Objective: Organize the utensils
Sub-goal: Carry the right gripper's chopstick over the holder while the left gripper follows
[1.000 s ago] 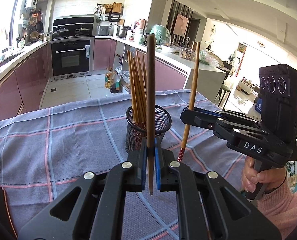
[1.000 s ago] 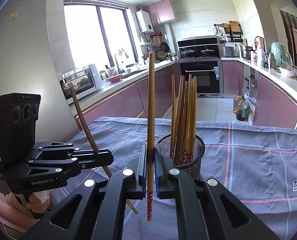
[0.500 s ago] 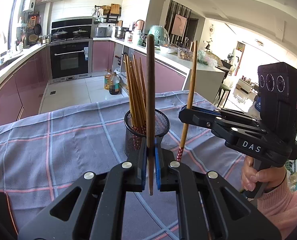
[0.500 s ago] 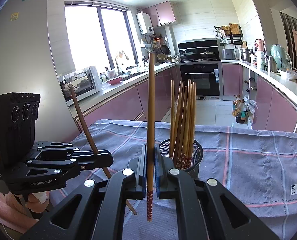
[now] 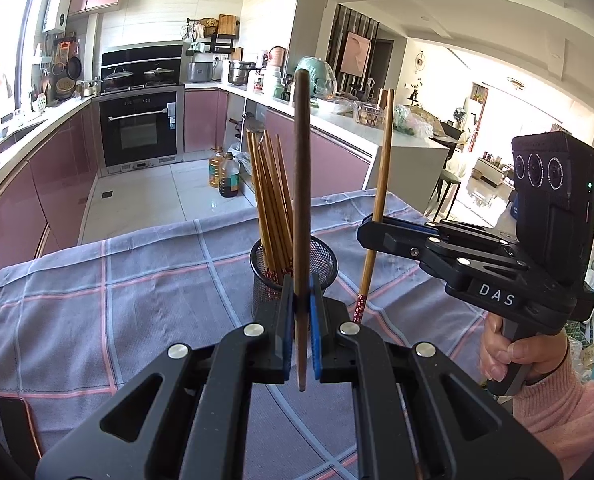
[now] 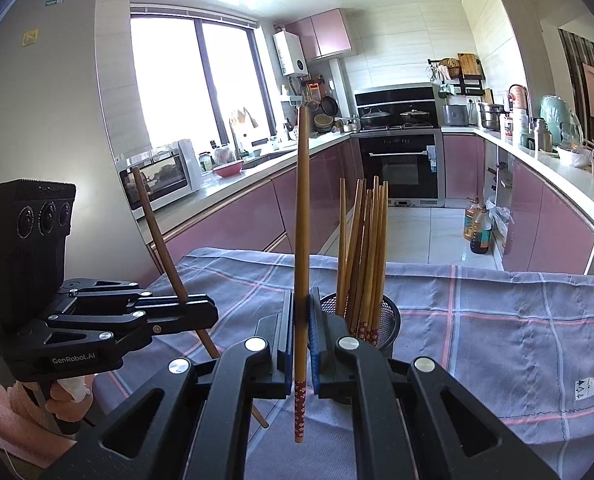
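A black mesh cup (image 5: 326, 257) (image 6: 391, 322) stands on the checked tablecloth (image 5: 117, 300), with several wooden chopsticks (image 5: 268, 194) (image 6: 364, 240) upright in it. My left gripper (image 5: 301, 308) is shut on a dark brown chopstick (image 5: 300, 184), held upright just in front of the cup. Right of the cup, my right gripper (image 6: 301, 320) is shut on a lighter chopstick (image 6: 302, 220), its red patterned end (image 6: 300, 408) pointing down. Each view shows the other gripper: the right one (image 5: 371, 232) with its chopstick (image 5: 382, 176), the left one (image 6: 203, 312) with its tilted dark chopstick (image 6: 157, 232).
The cloth-covered table (image 6: 497, 320) ends just beyond the cup. Behind it is a kitchen with pink cabinets, an oven (image 5: 139, 132) and oil bottles (image 5: 227, 176) on the floor. A person's hand (image 5: 509, 354) in a pink sleeve holds the right gripper's handle.
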Action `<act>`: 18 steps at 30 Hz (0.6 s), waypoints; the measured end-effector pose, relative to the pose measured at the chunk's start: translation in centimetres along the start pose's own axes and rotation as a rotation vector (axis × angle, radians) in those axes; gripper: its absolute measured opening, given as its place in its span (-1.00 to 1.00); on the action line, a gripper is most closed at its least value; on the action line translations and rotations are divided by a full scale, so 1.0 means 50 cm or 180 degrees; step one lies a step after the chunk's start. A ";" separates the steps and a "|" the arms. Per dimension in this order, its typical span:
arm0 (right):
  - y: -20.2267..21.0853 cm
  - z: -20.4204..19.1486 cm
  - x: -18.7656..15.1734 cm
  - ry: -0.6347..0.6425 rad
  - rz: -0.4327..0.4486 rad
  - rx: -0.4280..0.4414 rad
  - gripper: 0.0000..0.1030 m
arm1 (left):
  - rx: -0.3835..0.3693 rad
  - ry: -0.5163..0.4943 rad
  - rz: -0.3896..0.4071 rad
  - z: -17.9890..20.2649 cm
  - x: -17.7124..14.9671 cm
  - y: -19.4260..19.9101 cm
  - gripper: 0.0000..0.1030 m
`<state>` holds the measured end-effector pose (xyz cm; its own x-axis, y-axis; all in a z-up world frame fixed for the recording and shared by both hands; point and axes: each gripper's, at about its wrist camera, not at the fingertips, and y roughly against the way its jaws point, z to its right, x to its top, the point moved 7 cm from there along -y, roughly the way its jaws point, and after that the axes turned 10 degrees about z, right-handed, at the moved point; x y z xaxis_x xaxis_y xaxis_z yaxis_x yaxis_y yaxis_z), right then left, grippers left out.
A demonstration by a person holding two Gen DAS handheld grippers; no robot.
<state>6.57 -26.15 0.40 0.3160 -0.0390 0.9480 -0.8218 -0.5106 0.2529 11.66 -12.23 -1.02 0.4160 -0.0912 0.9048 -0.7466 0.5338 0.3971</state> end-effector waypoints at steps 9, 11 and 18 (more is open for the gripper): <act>-0.004 0.004 0.015 0.0015 0.0030 0.0007 -0.89 | 0.0017 -0.0056 0.0038 0.010 0.021 0.007 -0.85; -0.004 0.004 0.017 0.0018 0.0030 0.0008 -0.89 | 0.0016 -0.0057 0.0046 0.011 0.023 0.008 -0.85; -0.006 0.003 0.026 0.0022 0.0044 0.0007 -0.89 | 0.0014 -0.0083 0.0069 0.016 0.034 0.012 -0.85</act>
<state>7.29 -26.18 1.52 0.3011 -0.0401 0.9528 -0.8250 -0.5121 0.2392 11.52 -12.75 0.87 0.3860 -0.1015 0.9169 -0.7576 0.5322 0.3779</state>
